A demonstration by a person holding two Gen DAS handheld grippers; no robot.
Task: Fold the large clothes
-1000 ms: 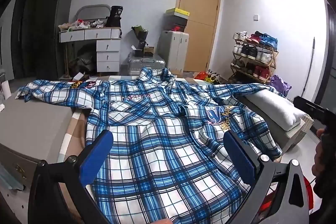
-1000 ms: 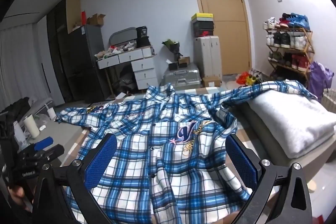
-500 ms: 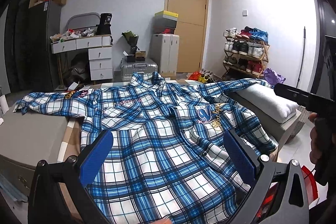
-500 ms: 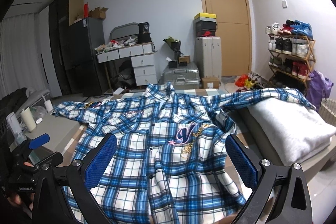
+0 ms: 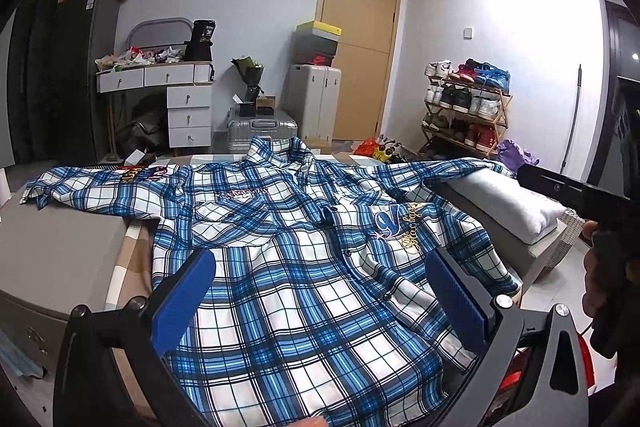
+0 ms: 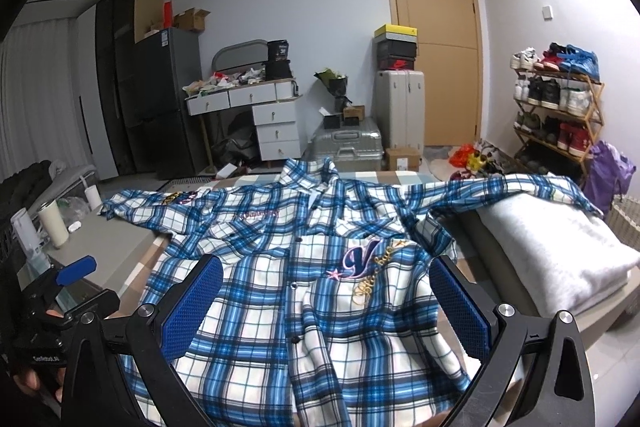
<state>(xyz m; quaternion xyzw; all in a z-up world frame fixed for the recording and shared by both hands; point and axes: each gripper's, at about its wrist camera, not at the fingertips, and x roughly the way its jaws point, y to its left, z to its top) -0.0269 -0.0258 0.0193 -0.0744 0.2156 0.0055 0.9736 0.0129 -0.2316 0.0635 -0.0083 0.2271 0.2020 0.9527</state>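
On my left feed, the left gripper [image 5: 320, 291] has its jaws released, spread wide, with the plaid shirt [image 5: 304, 267] lying flat between and beyond the two blue pads [image 5: 184, 301]. I see no cloth pinched by them; whether the pads touch the fabric I cannot tell. The hem end of the shirt runs under the jaws at the near edge of the bed [image 5: 60, 247], and a fingertip shows at the bottom of the frame just below the hem.

The shirt lies face up, buttoned, its long axis running from the near edge of the bed to the far edge, with the collar pointing away from me toward the far edge. The left sleeve stretches out toward the bed's left side over a grey cover; the right sleeve reaches toward the right edge, draped onto a grey pillow [image 5: 504, 199]. An embroidered letter badge sits on the chest panel right of the button line.

On my right feed, the right gripper [image 6: 326, 301] is likewise released, jaws wide apart, nothing grasped. The shirt's lower front lies between them, with the button placket running near the middle of the gap and the badge just beyond the right pad. The left gripper appears at that frame's left edge, held in a hand [image 6: 28, 383], off the shirt's left side.
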